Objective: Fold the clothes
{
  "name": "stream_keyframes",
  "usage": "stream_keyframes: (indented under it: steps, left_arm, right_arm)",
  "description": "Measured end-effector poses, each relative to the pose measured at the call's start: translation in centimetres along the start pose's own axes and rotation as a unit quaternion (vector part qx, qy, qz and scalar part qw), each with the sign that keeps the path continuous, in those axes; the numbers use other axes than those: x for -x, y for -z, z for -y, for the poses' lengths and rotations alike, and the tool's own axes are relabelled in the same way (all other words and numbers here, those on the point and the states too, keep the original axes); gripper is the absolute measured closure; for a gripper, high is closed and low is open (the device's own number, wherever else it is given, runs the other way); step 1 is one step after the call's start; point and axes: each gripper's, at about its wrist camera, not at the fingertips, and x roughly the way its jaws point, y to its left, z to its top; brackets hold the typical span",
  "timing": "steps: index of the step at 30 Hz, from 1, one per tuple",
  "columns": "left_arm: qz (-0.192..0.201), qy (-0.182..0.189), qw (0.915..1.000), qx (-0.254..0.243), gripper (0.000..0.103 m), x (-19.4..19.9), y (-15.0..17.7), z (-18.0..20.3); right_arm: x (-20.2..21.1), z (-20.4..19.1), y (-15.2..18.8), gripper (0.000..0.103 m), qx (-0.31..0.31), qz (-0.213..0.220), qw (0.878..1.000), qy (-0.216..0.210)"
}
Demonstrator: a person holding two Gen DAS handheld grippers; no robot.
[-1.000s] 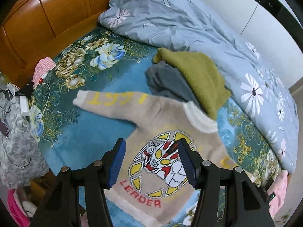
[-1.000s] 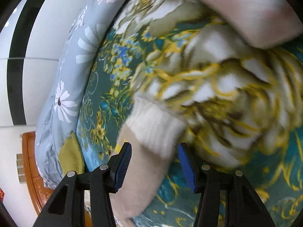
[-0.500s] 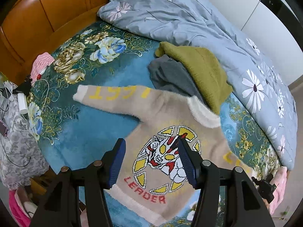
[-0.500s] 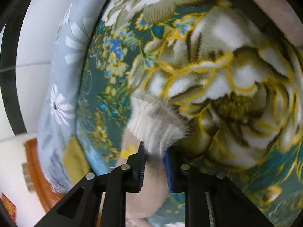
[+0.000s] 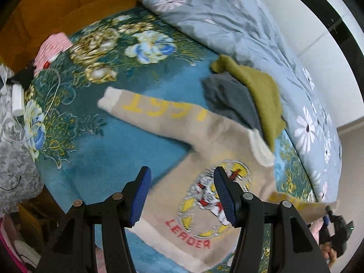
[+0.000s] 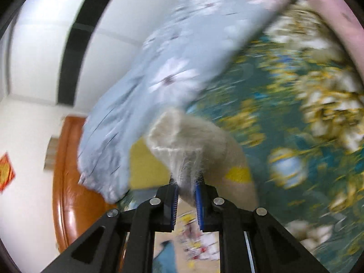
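Right tongs pinching the sweater cuff, left tongs spread over its body; floppy, light knit, so grab cuffs and hem.

Bed with teal floral cover carries beige sweater near centre, grey garment and olive garment beyond, blue-grey duvet far right.
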Motion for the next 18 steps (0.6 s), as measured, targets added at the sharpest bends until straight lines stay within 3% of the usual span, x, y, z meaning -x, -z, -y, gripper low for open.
stream_keyframes:
  steps: [3, 8, 12, 18]
  left_arm:
    - [0.004, 0.003, 0.9996, 0.029, 0.045, -0.8, -0.1, -4.8]
    - [0.012, 0.010, 0.9951, 0.097, 0.045, -2.1, -3.6, -12.7]
    - [0.004, 0.025, 0.9865, 0.162, 0.045, -4.3, -5.5, -17.6]
    - [-0.026, 0.037, 0.9749, 0.218, 0.044, -8.5, -6.9, -21.5]
  right_arm:
    - [-2.7, -6.3, 4.1, 0.089, 0.044, -0.026, 0.999, -0.010]
    - [-9.8, -14.8, 12.1, 0.089, 0.106, -0.085, 0.990, 0.032]
    - [-15.8, -17.7, 16.7, 0.089, 0.130, -0.129, 0.979, 0.086]
    - [-23.6, -19.9, 21.6, 0.089, 0.191, -0.195, 0.945, 0.180]
